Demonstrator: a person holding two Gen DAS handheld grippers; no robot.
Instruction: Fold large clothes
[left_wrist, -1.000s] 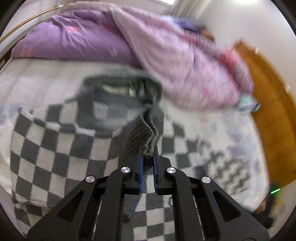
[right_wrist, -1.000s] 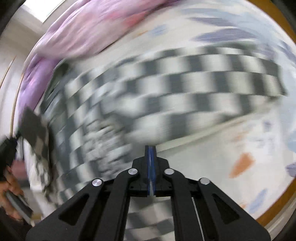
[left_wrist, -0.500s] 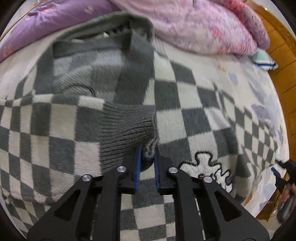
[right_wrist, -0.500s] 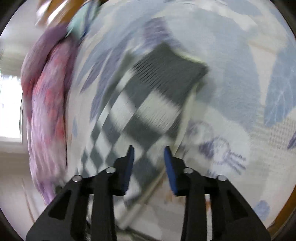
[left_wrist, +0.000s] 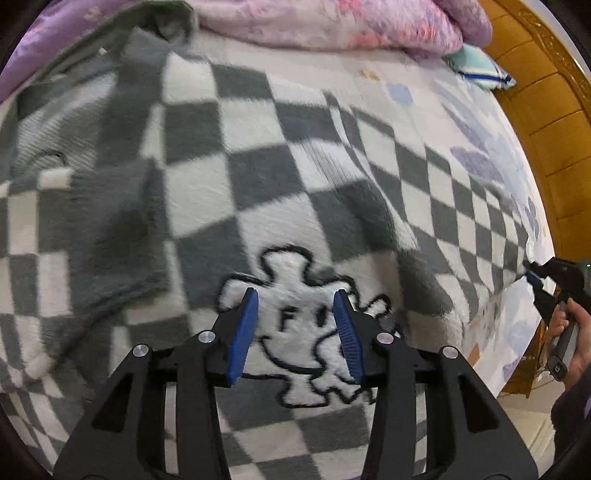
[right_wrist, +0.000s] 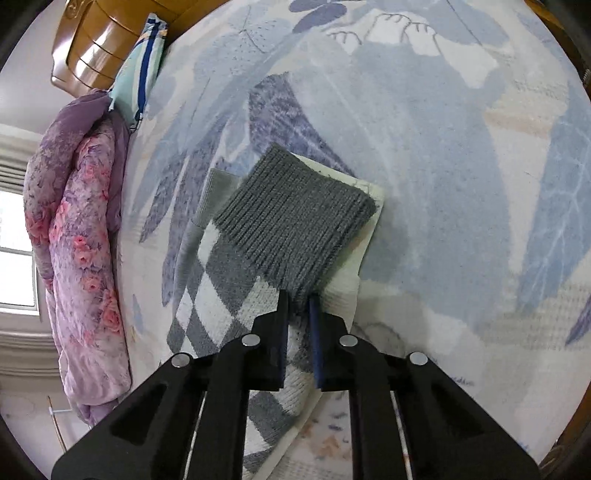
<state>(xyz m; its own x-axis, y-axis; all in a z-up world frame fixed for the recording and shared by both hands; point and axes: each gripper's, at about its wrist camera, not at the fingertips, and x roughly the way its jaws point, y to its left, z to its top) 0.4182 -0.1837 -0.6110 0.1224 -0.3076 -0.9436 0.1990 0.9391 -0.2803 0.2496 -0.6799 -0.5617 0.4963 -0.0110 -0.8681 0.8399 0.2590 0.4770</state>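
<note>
While spread over the bed: the checkered sweater (left_wrist: 295, 155) covers most of the bedsheet (right_wrist: 461, 166).
Left gripper (left_wrist: 295, 332): jaws now wide apart and empty above the cartoon patch (left_wrist: 306, 332); half a second ago they pinched the left cuff (left_wrist: 122, 236), which now lies flat on the sweater's chest.
Right gripper (right_wrist: 297, 325): open half a second ago, jaws now narrowed onto the ribbed right cuff (right_wrist: 295, 218).
Quilt (right_wrist: 74, 236): along the bed's far edge.

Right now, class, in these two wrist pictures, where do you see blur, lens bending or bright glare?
Left wrist view: the grey-and-white checked fleece sweater is smeared by motion blur on its right half, and the squares bulge with fisheye bending. Right wrist view: sharper, the grey ribbed knit cuff shows clear ribs; the window at the left edge is blown out white.
</note>
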